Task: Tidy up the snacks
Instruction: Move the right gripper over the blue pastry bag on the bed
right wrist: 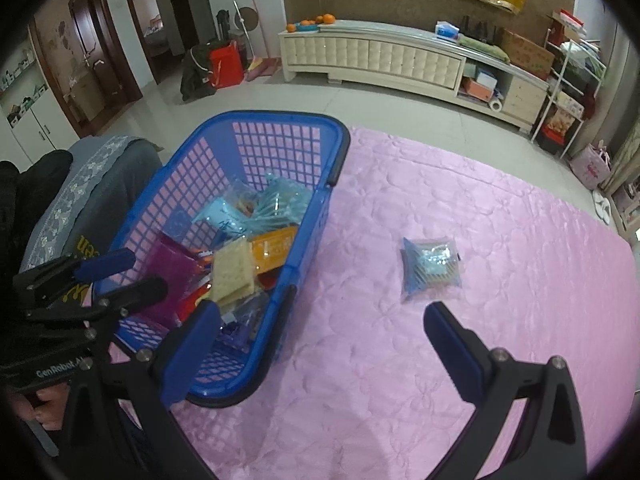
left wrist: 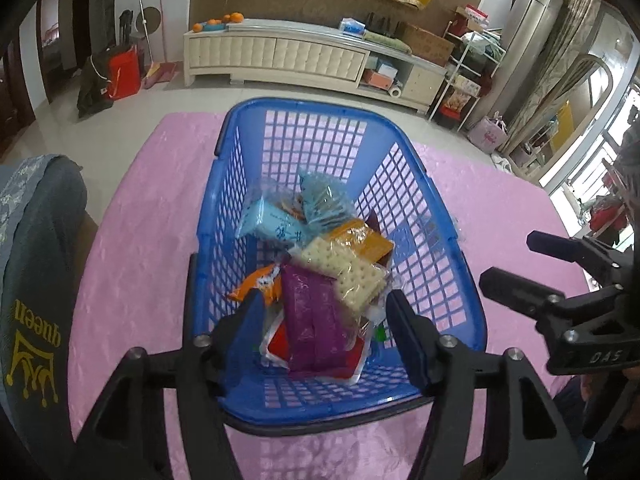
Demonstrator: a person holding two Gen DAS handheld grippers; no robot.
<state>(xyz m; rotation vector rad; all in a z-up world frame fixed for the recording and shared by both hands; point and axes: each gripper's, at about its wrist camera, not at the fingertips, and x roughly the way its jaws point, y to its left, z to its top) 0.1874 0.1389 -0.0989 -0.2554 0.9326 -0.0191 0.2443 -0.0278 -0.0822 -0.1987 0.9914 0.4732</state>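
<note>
Lying beyond the gaping right tongs (right wrist: 320, 344): blue snack packet (right wrist: 431, 269).

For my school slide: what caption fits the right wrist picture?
Right gripper, jaws open, above the pink cloth, near one blue snack packet beside the blue basket.

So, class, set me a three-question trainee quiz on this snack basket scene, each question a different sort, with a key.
1. True or false: the purple packet lies in the blue basket.
2. The cracker pack lies: A) on the floor B) atop the pile in the basket C) in the right claw.
3. Fill in: one blue-tinted packet lies outside the basket on the pink ____.

Key: 1 true; 2 B; 3 cloth.
</note>
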